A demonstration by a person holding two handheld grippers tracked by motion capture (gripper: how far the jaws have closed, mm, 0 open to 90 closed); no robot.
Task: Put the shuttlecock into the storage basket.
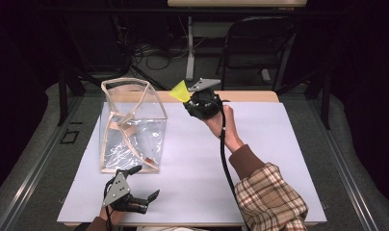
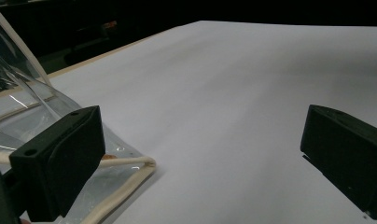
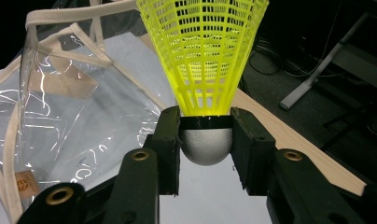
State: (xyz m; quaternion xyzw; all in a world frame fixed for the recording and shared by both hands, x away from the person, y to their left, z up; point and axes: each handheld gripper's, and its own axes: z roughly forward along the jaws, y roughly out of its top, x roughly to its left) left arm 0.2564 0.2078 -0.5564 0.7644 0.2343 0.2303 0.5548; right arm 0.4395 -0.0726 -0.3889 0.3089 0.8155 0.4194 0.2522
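**Shuttlecock pinched beside the clear bag**

A clear bag [image 1: 133,126] with cream trim stands open-topped on the left half of a white sheet [image 1: 260,159] that covers the table. Its cream handles fold across the mouth. Beyond the table's far edge lie dark floor, cables, a chair [image 1: 257,43] and a pale table leg [image 1: 189,48]. The sheet between the two grippers is bare.

The right gripper [image 1: 185,98] is held above the far edge of the sheet, just right of the bag's upper far corner. Its jaws are pressed onto the grey rounded cork of a yellow shuttlecock [image 1: 180,91]; in the right gripper view the cork [image 3: 206,144] sits squarely between the two pads, the black band just above them, and the mesh skirt [image 3: 203,51] flares out past the jaws. The shuttlecock's long axis runs along the gripper's own line: cork toward the hand, open skirt away from it. In the high view that axis points up and left, toward the bag's rim, and the skirt is near the rim but apart from it. The nearest bag wall and trim stand between the skirt and the bag's inside.

The left gripper [image 1: 145,185] sits low at the near edge of the sheet, just in front of the bag's near bottom corner. Its jaws are spread wide and hold nothing; in the left gripper view one jaw overlaps the bag's trimmed bottom edge [image 2: 130,163], and whether it touches cannot be told.
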